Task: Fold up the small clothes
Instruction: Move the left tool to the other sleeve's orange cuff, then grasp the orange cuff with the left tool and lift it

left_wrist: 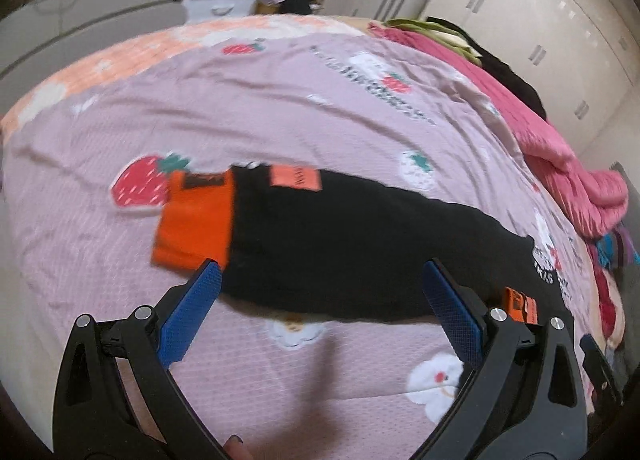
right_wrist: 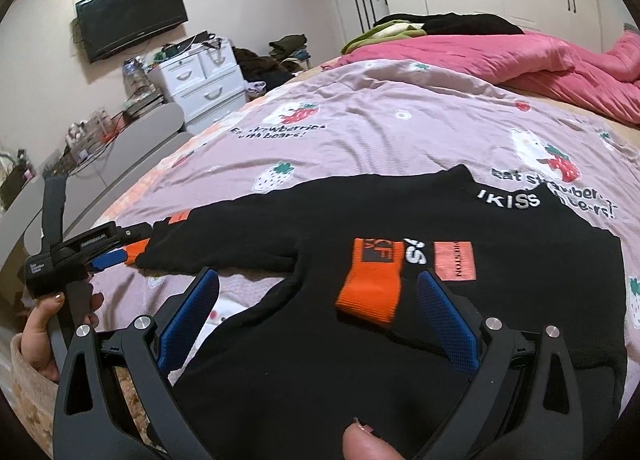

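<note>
Black sweater (right_wrist: 400,340) with orange cuffs is lying spread out on the bed, on top of the lilac strawberry-print sheet (right_wrist: 380,131), with white lettering near its collar and a salmon patch (right_wrist: 455,260) on the chest. One sleeve is folded in across the front, so its orange cuff (right_wrist: 370,280) sits right on the black body, just beside that patch. The other sleeve (right_wrist: 224,240) stretches out sideways, and its orange cuff (left_wrist: 196,215) lies flat on the sheet next to a big printed strawberry (left_wrist: 138,183). The left gripper (left_wrist: 320,280) hangs over that sleeve with its blue-padded fingers (left_wrist: 192,312) wide apart, nothing between them. Same deal with the right gripper (right_wrist: 318,296): jaws spread open above the chest, the folded-in cuff showing between the tips, not pinched. From the right wrist view you can see a hand (right_wrist: 40,336) holding the left tool down by the sleeve end. A rumpled pink blanket (right_wrist: 520,55) is bunched at the far side of the bed, a white drawer unit (right_wrist: 200,75) stands against the wall, and a TV (right_wrist: 132,15) hangs above it.
</note>
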Demonstrator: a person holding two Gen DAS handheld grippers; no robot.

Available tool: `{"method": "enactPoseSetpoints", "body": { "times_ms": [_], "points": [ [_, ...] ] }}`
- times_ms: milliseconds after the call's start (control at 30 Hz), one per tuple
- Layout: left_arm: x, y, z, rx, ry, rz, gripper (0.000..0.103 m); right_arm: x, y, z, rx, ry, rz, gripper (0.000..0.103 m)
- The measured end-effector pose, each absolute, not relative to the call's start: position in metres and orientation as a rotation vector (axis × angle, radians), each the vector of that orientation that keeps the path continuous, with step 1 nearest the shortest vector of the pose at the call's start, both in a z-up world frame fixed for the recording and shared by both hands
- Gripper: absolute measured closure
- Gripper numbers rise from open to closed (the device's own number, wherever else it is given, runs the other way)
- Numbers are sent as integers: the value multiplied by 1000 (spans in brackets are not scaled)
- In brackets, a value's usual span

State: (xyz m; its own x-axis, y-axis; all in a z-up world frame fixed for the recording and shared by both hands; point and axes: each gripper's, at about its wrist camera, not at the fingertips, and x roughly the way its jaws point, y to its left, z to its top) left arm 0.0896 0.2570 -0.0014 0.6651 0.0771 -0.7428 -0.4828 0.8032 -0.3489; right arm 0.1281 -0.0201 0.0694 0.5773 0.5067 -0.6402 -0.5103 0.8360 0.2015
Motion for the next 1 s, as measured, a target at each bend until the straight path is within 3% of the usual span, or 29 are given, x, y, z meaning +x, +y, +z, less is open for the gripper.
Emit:
{"method": "enactPoseSetpoints", "body": {
  "times_ms": [667, 733, 800, 933, 967, 1000],
  "points": [
    [82, 300, -35, -774, 814, 441, 10, 117, -12, 67, -38, 750, 587, 4],
    [83, 303, -36, -792, 788, 434, 19, 119, -17, 66, -17, 755, 577, 4],
    [84, 307, -37, -800, 784, 447, 43, 122, -20, 66, -2, 761, 572, 4],
    [82, 310, -34, -829, 738, 408, 70, 123, -28, 67, 18, 765, 558, 4],
    [80, 310, -33, -840, 715, 382, 83, 124, -30, 67, 22, 766, 554, 4],
    [80, 309, -30, -832, 697, 367, 90, 124, -31, 68, 26, 765, 551, 4]
  ]
}}
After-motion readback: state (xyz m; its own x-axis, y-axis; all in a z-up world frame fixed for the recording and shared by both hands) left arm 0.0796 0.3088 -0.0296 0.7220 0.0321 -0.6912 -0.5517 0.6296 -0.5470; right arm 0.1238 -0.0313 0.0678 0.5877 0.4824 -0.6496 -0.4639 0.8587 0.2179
